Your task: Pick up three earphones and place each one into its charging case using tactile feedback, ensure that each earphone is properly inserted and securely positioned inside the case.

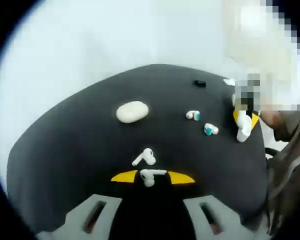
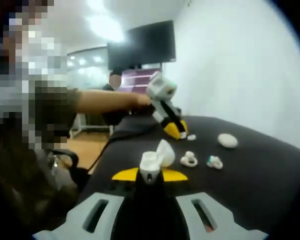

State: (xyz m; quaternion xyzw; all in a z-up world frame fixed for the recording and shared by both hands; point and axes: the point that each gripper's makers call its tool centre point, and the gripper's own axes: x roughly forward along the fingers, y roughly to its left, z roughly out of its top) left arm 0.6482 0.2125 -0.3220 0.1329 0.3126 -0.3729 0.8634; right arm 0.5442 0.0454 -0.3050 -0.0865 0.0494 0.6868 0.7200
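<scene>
My left gripper [image 1: 151,177] is shut on a white earphone [image 1: 150,176], held low over the black table [image 1: 65,150]. A second white earphone [image 1: 145,157] lies just beyond the yellow fingertips. Two white-and-teal earphones [image 1: 193,115] [image 1: 210,130] lie to the right, and a closed white case [image 1: 132,111] rests further back. My right gripper [image 2: 150,176] is shut on an open white charging case [image 2: 155,159], lid up. That gripper [image 1: 245,125] with its case shows at the table's right edge. From the right gripper view the left gripper [image 2: 176,131] hovers beside a white earphone [image 2: 191,137].
A small black object [image 1: 200,83] lies near the table's far edge. In the right gripper view a white earphone [image 2: 189,160], a teal-tipped one [image 2: 214,162] and the closed case [image 2: 227,140] lie on the table [image 2: 270,170]. A person's arm [image 2: 105,101] reaches in; a dark monitor [image 2: 142,45] hangs behind.
</scene>
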